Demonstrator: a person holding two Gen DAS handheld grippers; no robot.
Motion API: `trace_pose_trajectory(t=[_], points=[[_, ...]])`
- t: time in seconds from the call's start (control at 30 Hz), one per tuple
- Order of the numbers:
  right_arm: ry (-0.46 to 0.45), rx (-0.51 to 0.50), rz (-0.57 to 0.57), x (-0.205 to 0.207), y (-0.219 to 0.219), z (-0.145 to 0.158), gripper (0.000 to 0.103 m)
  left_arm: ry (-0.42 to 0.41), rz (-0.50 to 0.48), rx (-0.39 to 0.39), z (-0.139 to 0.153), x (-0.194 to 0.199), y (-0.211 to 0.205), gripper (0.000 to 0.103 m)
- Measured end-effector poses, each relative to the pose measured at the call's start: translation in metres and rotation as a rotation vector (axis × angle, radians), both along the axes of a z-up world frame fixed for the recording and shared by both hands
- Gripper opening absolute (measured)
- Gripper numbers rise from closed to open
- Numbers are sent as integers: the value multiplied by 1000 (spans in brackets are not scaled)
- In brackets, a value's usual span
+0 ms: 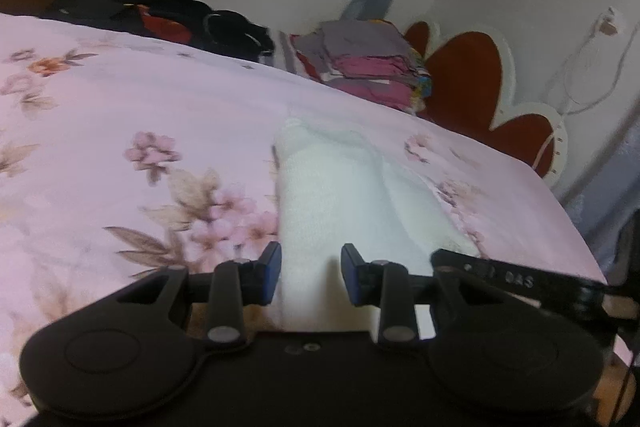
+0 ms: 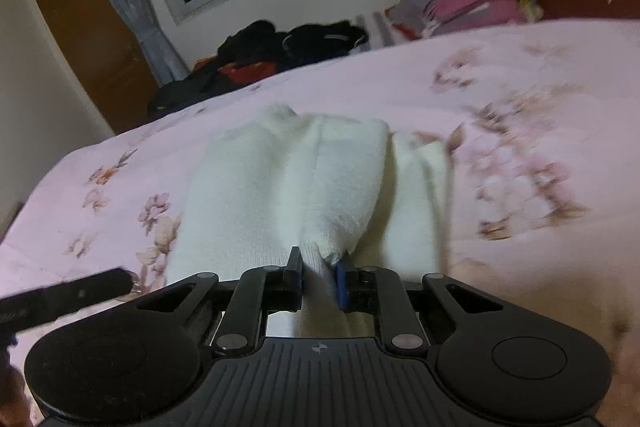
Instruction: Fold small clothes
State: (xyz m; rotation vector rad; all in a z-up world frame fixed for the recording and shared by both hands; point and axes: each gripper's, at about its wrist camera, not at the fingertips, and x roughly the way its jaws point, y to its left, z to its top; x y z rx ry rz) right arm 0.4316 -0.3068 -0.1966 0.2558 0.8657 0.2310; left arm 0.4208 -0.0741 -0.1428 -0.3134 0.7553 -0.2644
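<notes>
While white knit garment lies partly folded on bed's floral pink sheet, near edge rides pinched in right hand-held gripper, jaws pressed onto cloth fold. Left hand-held gripper spread, garment between fingers, nothing gripped. Step judged: carrying fold across. To do well: keep pinch firm, lift low, lay edge square over far side, use left to pin crease. Beyond: stack of folded clothes by headboard, dark clothes pile under window
</notes>
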Motion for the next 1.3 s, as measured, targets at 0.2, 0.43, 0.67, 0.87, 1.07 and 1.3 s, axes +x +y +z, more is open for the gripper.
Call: trace_pose_trajectory(t=[0.2,0.43,0.67,0.87,1.07,1.3], points=[[50,-59,-19,-18,-14,-11,14,43,-58,-1,-17,10,-24,35],[53,-69,-67,-18,-20,-11,14,85,-71,33,-28,13,-26,38],[68,-18,-94,-43,-34,7,64,76,-63,-5,-17,15,-13,38],[123,-20,-46,-69,-20,1,19,100,-79,27,-31,15,-22,38],[177,-7,-26,-83,-20,-7,4,108,-88,24,-30,16,-21,38],[184,-69,-76,-93,-27,-11,3,118,-102,35,-32,16,-22,39]])
